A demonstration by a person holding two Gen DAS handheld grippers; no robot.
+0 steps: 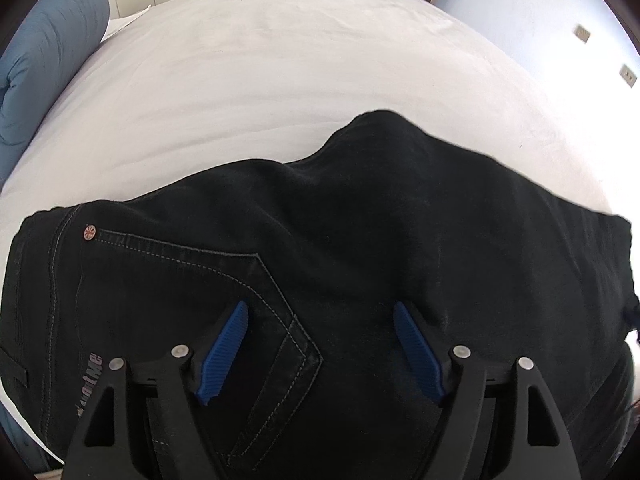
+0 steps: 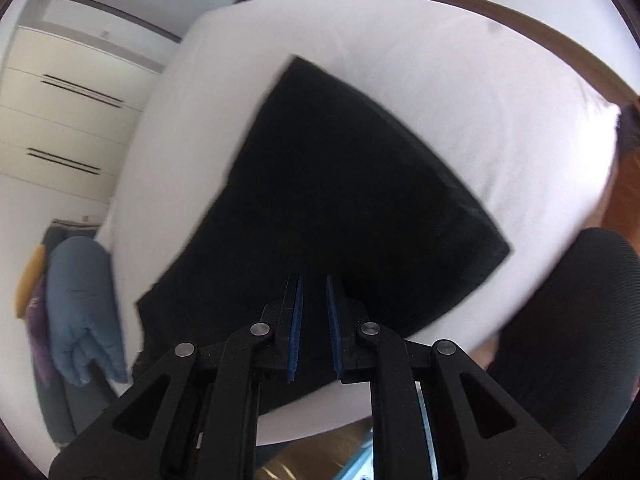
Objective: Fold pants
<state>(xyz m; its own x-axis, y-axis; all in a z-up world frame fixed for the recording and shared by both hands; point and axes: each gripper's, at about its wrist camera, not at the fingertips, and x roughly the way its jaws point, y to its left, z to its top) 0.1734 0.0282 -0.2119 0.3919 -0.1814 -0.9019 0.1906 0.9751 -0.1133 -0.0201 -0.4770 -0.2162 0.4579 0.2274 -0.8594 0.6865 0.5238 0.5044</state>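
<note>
With black jeans (image 1: 340,248) spread on white bed sheet (image 1: 280,60), long axis crosswise, note left gripper (image 1: 320,312) wide apart directly over back pocket (image 1: 224,300); right gripper (image 2: 315,280) narrow, empty, farther off.

A: We note bright, even daylight in both views; the white bed (image 1: 280,80) nearly washes out at its right side.

B: We confirm. The black pants (image 1: 360,220) show almost no detail. The left wrist view is sharp. The right wrist view shows motion blur, and strong fisheye bending with dark corner vignetting affects both.
</note>
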